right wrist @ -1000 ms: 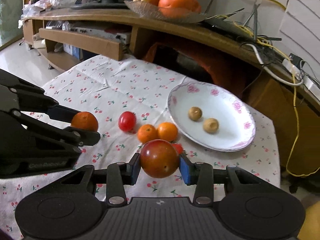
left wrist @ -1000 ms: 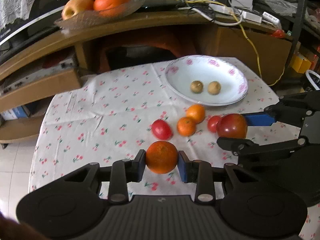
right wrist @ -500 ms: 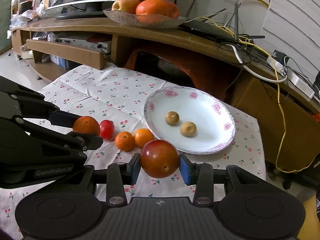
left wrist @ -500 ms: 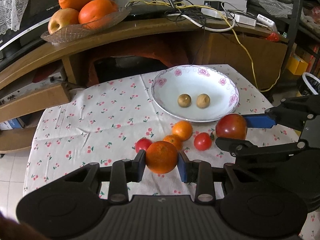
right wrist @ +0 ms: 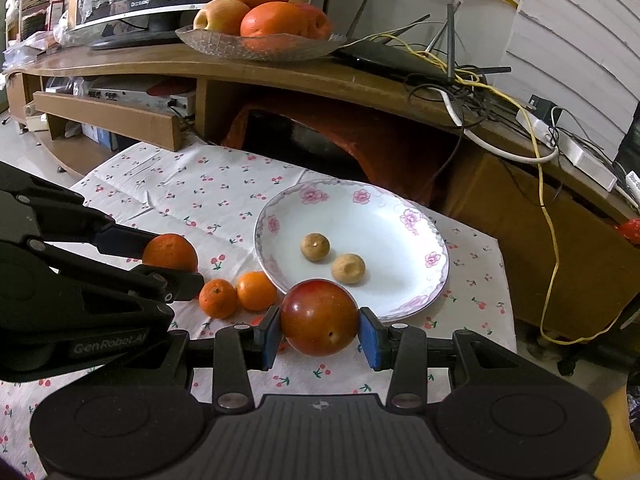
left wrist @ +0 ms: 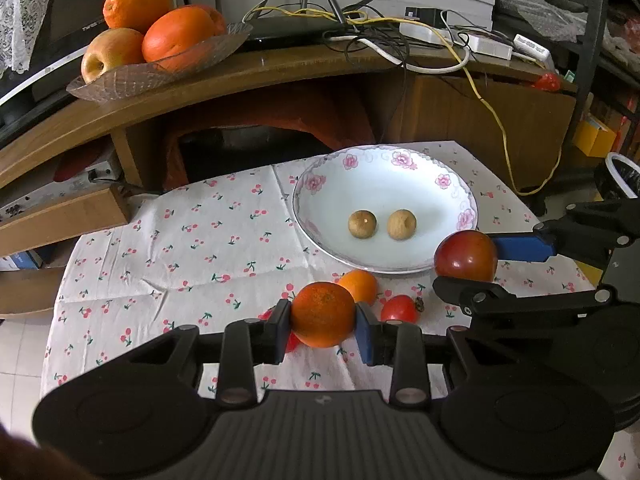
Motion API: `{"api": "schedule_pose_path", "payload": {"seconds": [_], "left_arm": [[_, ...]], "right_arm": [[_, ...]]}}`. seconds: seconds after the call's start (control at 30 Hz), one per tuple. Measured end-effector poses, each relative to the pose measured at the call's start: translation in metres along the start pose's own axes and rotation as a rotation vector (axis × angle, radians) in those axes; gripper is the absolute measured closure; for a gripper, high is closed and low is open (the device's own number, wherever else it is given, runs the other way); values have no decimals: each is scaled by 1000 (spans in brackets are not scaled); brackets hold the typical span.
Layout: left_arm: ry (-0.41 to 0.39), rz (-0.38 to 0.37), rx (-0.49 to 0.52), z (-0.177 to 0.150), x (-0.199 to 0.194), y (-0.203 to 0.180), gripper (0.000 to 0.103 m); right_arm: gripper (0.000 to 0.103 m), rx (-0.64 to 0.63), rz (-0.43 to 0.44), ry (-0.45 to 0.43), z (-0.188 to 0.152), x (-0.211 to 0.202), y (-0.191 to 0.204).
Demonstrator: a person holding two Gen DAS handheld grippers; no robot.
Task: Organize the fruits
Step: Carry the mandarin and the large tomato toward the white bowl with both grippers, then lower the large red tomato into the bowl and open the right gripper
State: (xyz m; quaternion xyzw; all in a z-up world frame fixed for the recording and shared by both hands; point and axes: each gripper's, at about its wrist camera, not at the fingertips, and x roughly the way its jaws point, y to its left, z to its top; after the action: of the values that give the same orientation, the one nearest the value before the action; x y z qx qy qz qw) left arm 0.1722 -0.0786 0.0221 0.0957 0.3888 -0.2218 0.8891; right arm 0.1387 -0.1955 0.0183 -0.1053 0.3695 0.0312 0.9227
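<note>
over the worktop, left side: the left gripper (left wrist: 323, 322) has its fingers closed on an orange (left wrist: 322, 314), gripped across its middle and lifted clear of the cloth.
over the plate edge, right side: the right gripper (right wrist: 319, 331) has its fingers clamped on a red apple (right wrist: 319, 317), hanging just in front of the white plate (right wrist: 384, 204) rim.
orange handling: likely firm, with a pebbled skin that gives good grip; round, so it could roll once released.
apple handling: probably the heavier of the two, smooth and waxy, so more likely to slip; the hold across its widest part looks sound; bruises if dropped.
plate: ceramic, fragile, shallow; it holds two small brown fruits (right wrist: 315, 246) near its centre, which an incoming fruit could knock.
loose fruit: two small oranges (right wrist: 256, 290) lie touching each other just beside the plate's near rim, and a red tomato (left wrist: 399, 309) sits near them.
in the way: the two grippers are close together, so they could collide if both head for the plate.
beyond: a glass bowl (right wrist: 224, 44) of fruit stands on the wooden shelf (right wrist: 360, 84), well apart, among tangled cables (right wrist: 472, 96).
</note>
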Motion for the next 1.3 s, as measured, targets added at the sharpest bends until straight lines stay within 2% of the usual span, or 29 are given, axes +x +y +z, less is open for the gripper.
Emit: {"api": "schedule_pose_path", "payload": {"seconds": [0.47,0.87,1.3], "left_arm": [[-13,-11,-4,30,35,-2,64],[1,-21,13,45,78,-2,64],[0,11,27,57,91,-1,65]], "right_arm": [[63,37,-40,1,17,31,-25],[63,59,-31,32,20,70,-43],[56,82,-30,4,28,83,-51]]}}
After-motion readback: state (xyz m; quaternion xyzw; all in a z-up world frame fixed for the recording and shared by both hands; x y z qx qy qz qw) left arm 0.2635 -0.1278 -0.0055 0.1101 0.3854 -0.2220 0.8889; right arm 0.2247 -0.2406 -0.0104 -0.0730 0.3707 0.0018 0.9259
